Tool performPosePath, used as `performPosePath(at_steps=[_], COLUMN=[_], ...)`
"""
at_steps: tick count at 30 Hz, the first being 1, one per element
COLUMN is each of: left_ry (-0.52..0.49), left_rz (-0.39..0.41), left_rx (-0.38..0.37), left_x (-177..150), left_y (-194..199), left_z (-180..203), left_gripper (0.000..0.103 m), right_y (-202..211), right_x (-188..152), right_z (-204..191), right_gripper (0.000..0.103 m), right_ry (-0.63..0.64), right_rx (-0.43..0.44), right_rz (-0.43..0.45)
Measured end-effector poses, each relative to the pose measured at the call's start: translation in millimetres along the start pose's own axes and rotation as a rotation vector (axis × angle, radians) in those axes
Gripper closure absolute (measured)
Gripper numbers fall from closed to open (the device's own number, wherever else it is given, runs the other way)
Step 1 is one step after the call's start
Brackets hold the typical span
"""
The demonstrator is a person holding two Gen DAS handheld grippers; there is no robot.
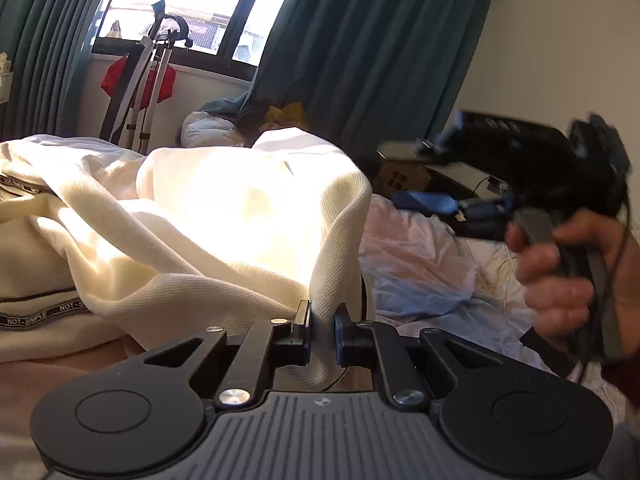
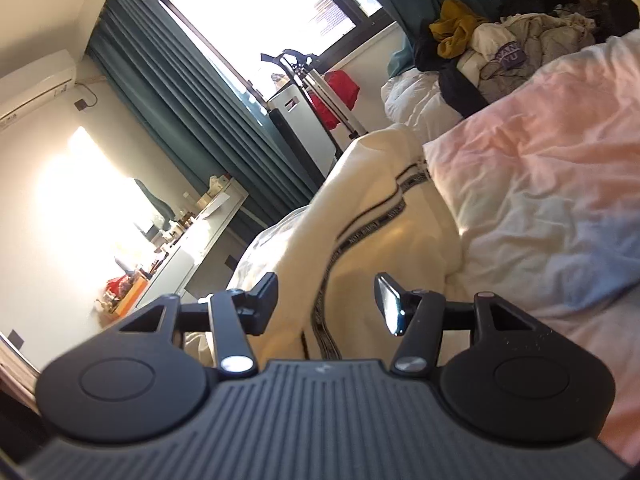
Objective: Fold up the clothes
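On the bed, the cream garment lies crumpled, its striped band running away from you; your left gripper pinches a raised fold, while your right gripper, spread and empty, hovers nearer the band.

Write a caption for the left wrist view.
Left gripper pinches a cream ribbed-knit garment on the bed.

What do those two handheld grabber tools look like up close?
Both are matte black. The left gripper and right gripper each have a grey ribbed body, two round black discs, silver pivot bolts and angled link bars. The fingers carry blue pads. A thin black cable runs past the hand.
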State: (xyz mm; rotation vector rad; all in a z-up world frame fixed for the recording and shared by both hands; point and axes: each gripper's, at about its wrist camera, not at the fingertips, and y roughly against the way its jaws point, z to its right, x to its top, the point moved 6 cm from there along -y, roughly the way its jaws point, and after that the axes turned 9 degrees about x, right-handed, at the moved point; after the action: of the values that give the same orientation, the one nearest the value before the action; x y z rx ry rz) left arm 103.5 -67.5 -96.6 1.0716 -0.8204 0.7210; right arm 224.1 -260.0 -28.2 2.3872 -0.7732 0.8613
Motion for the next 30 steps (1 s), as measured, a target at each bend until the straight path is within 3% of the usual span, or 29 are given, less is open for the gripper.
performPosePath(at_steps=[4,7,13,14,15,17,21,24,30], left_ry=[0.028,0.005,-0.030,-0.027,-0.015,-0.007,0.008,0.089,0.179], left_rz=[-0.006,0.014,0.059,0.063,0.062,0.066,0.065,0.062,0.049], left_rx=[-0.051,-0.081,-0.163,-0.174,-0.185,-0.194,-0.205,-0.259,-0.279], left_x=[-6.4,-8.8,-13.7,-14.1,-14.1,-14.0,-11.5,-4.8,0.5], left_y=[-3.3,-4.6,-5.1,-4.7,-4.5,-3.3,-3.0,-1.7,7.9], left_z=[-7.8,-12.4,-20.5,-20.9,-21.0,-20.7,-23.1,-27.3,-39.8], left_gripper=[0.092,0.092,0.092,0.092,0.091,0.091,0.087,0.066,0.053], right_y=[-80.0,-137.1,-199.7,-200.0,-200.1,-200.1,-154.5,-101.1,21.5], right_x=[44.9,67.4,87.5,87.7,88.0,88.6,108.2,123.0,146.0], right_z=[3.0,28.0,75.0,77.7,80.4,85.5,70.2,55.9,38.7], right_gripper=[0.046,0.046,0.048,0.056,0.076,0.093,0.096,0.096,0.096], right_ry=[0.086,0.050,0.005,0.017,0.029,0.054,0.084,0.091,0.084], right_rx=[-0.095,-0.219,-0.354,-0.382,-0.411,-0.470,-0.465,-0.450,-0.431], right_rz=[-0.074,-0.104,-0.140,-0.144,-0.147,-0.154,-0.033,0.064,0.254])
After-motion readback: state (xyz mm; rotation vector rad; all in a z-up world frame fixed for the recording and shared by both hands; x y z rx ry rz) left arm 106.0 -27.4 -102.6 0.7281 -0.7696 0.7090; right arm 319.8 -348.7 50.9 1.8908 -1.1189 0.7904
